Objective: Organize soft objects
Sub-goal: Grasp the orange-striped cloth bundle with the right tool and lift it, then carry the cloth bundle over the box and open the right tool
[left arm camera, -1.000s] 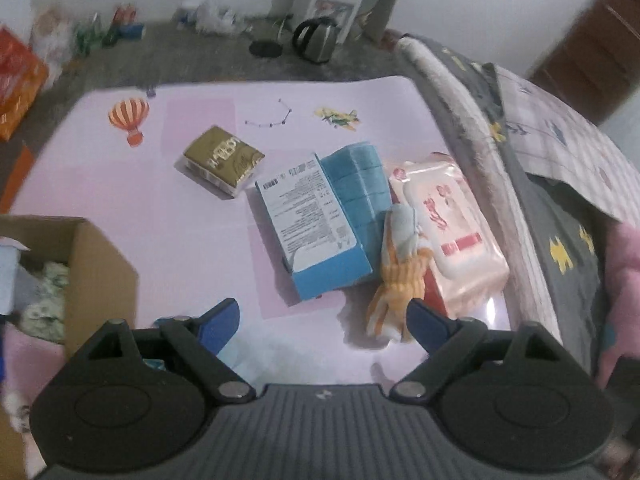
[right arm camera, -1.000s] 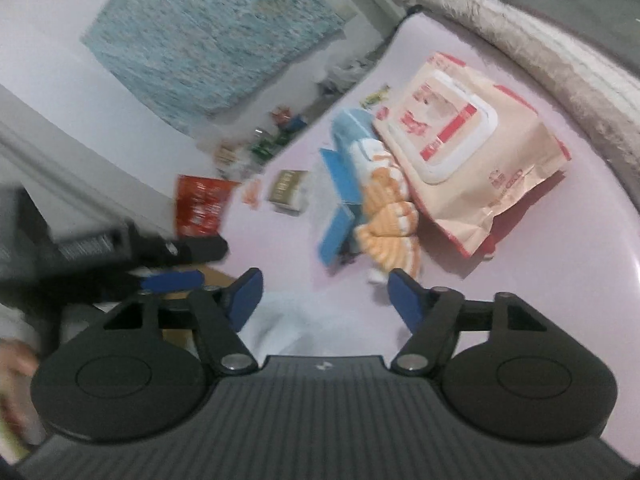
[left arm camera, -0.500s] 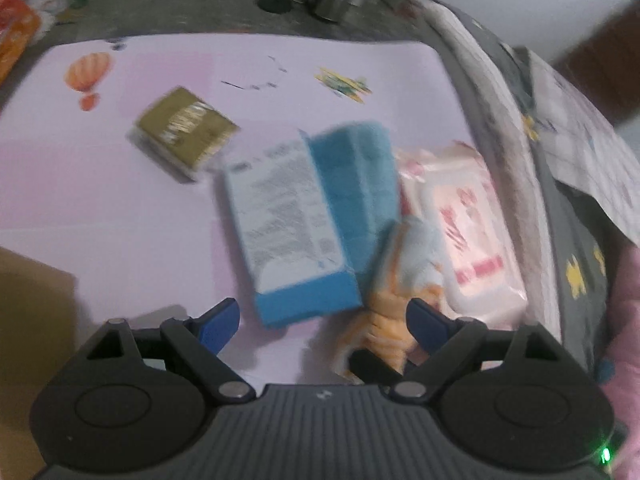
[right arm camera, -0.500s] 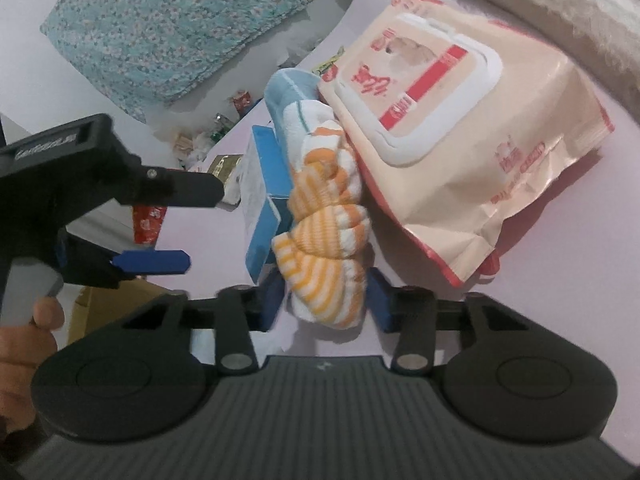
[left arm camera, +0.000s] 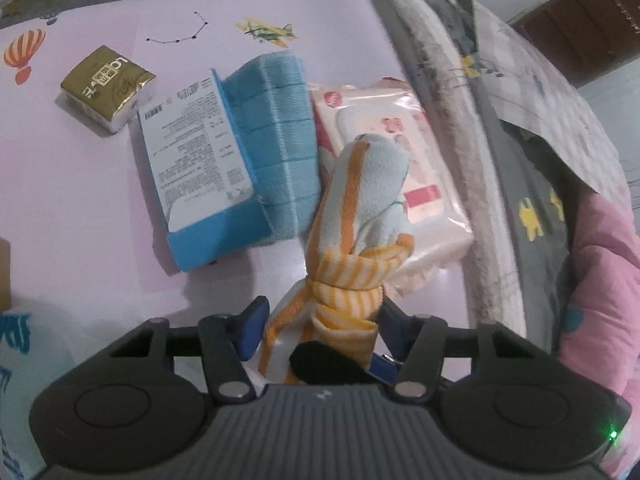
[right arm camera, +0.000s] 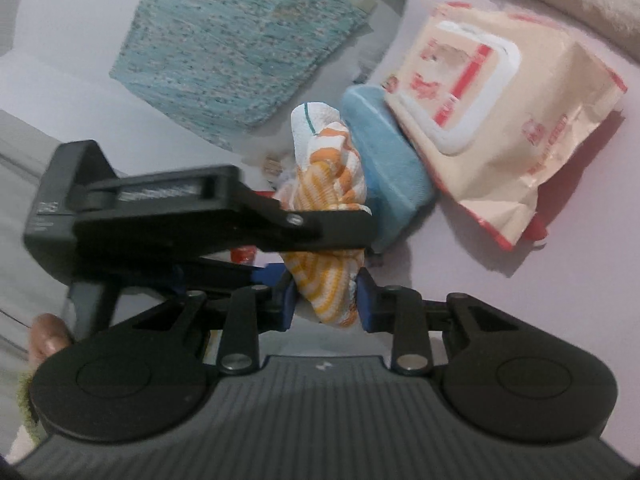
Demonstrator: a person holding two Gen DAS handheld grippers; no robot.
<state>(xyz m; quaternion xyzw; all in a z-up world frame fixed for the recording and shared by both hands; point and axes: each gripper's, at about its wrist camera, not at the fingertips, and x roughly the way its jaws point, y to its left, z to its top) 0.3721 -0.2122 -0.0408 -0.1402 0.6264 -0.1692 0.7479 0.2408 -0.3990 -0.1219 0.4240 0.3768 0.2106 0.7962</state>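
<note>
A knotted cloth bundle (left arm camera: 360,184), orange-striped and pale blue, stands between both grippers on the pink mat (left arm camera: 80,200). My left gripper (left arm camera: 322,320) comes down steeply on its striped end. Its jaws are closing, with the pads against the bundle's sides. In the right wrist view the bundle (right arm camera: 324,160) sits between the blue pads of my right gripper (right arm camera: 326,300), whose jaws are also closing and pinch its lower end. The left gripper (right arm camera: 320,254) crosses just above them. A blue folded towel (left arm camera: 280,132) and a wet-wipes pack (left arm camera: 400,152) lie behind.
A blue-and-white box (left arm camera: 196,152) lies against the towel, and a gold tissue pack (left arm camera: 106,88) sits at the far left. Grey and pink bedding (left arm camera: 540,160) borders the mat on the right. A cardboard box edge (left arm camera: 4,272) shows at the left. A hand (right arm camera: 44,340) holds the left gripper.
The left gripper came down over the cloth bundle and narrowed around it. The right gripper dropped and closed on the bundle's near end. The bundle now stands up instead of lying flat.
</note>
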